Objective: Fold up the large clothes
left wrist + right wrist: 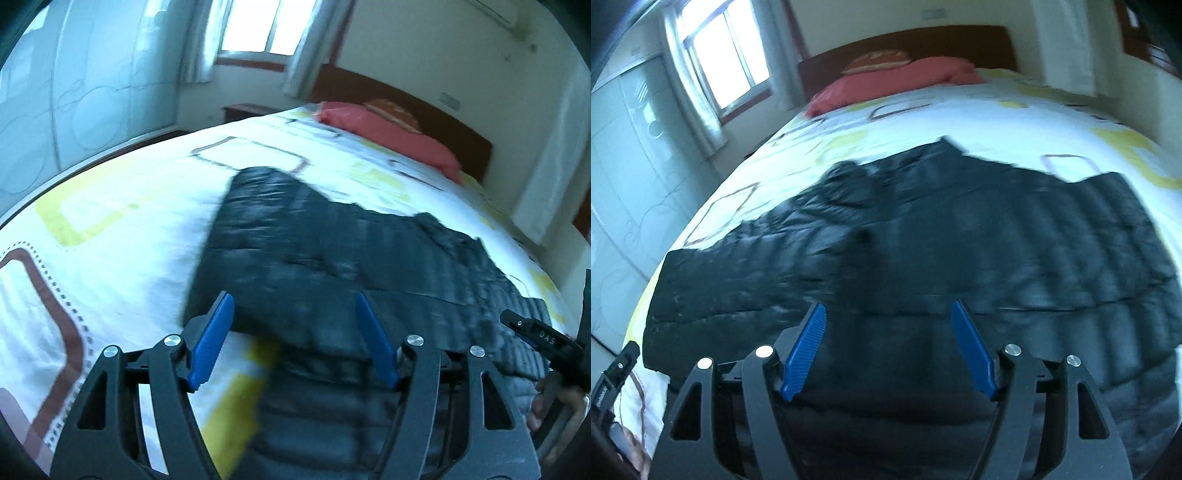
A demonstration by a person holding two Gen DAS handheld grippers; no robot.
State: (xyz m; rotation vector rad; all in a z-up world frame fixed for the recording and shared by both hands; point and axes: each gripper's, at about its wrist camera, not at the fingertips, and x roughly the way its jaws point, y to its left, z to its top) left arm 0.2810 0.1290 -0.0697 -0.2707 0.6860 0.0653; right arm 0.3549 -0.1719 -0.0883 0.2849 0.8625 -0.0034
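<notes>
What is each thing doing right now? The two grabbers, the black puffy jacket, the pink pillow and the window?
Left gripper: open, empty.
Right gripper: open, empty.
Black puffer jacket: lying on the bed, partly folded.
Pink pillow: lying at the headboard.
Window: curtains drawn back.

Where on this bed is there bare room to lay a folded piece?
Bare bedspread lies left of the black quilted jacket, toward the wardrobe. More lies between the jacket's far edge and the red pillow. The near middle is crowded: the jacket fills it under both open tongs.
</notes>
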